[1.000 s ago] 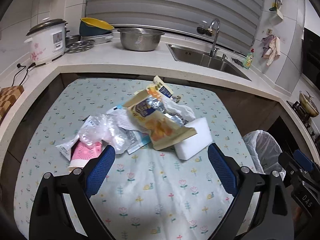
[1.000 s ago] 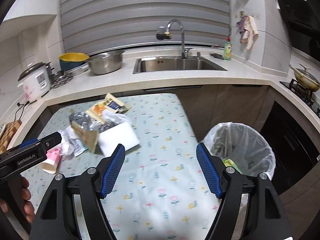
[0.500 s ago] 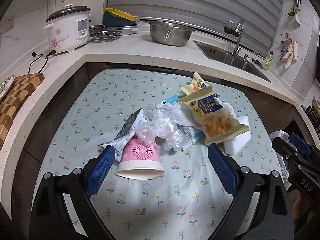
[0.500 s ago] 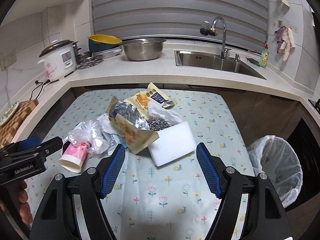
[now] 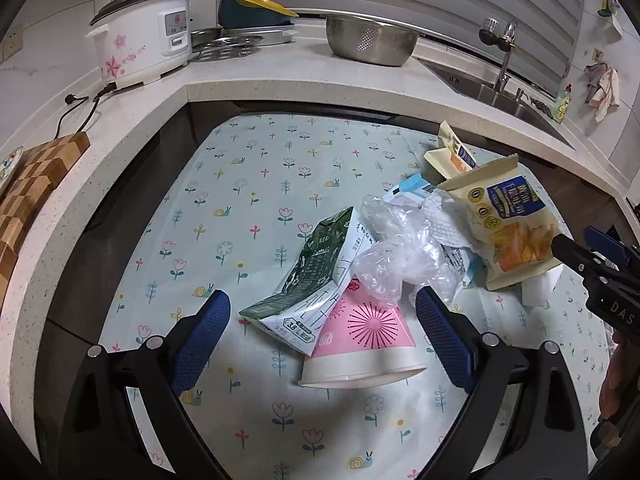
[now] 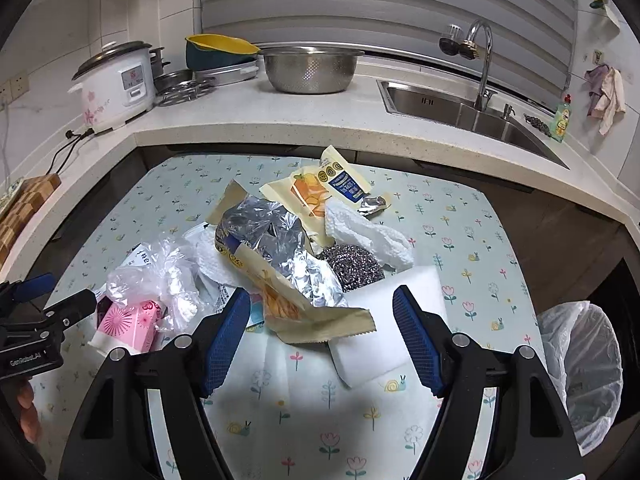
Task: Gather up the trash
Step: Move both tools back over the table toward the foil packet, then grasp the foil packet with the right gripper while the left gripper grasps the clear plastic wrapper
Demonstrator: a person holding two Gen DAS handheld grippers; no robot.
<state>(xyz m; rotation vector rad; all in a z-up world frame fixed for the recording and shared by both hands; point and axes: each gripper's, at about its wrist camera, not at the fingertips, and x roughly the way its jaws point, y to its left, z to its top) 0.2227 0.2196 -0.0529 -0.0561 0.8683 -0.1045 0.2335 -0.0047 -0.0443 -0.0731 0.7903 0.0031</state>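
Note:
A pile of trash lies on the flowered table. In the left wrist view my left gripper is open, with a pink paper cup on its side and a green-white carton between its jaws; crumpled clear plastic lies on the cup. In the right wrist view my right gripper is open around the near end of a torn foil chip bag. A white sponge block, a steel scourer and a paper towel lie by it.
A bin lined with a white bag stands off the table's right edge. Behind the table a counter carries a rice cooker, a steel colander and a sink. A checkered cutting board lies at the left.
Both grippers have moved closer to the pile. The left one swung left and down onto the pink cup; the right one turned left from the bin and neared the chip bag. Both stayed open.

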